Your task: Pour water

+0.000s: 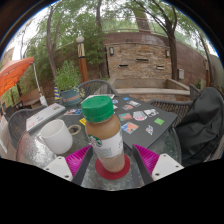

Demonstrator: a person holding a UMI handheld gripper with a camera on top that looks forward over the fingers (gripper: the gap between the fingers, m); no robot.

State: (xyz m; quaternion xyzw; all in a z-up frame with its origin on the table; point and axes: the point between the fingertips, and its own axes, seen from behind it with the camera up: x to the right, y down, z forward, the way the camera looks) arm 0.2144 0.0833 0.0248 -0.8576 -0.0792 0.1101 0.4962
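A bottle (103, 128) with a green cap, a white label and tan liquid stands slightly tilted on a red disc (113, 170) on a round glass table (40, 155). My gripper (105, 153) is open. The bottle stands between the pink pads (62, 164) with a gap on both sides. A white mug (55, 135) stands on the same table, left of the bottle and ahead of the left finger.
Beyond the bottle is a dark table (140, 118) strewn with cards and papers. A metal chair (20, 125) stands at the left, a black bag or seat (205, 125) at the right. An orange umbrella (12, 72), a brick wall (140, 55) and trees lie behind.
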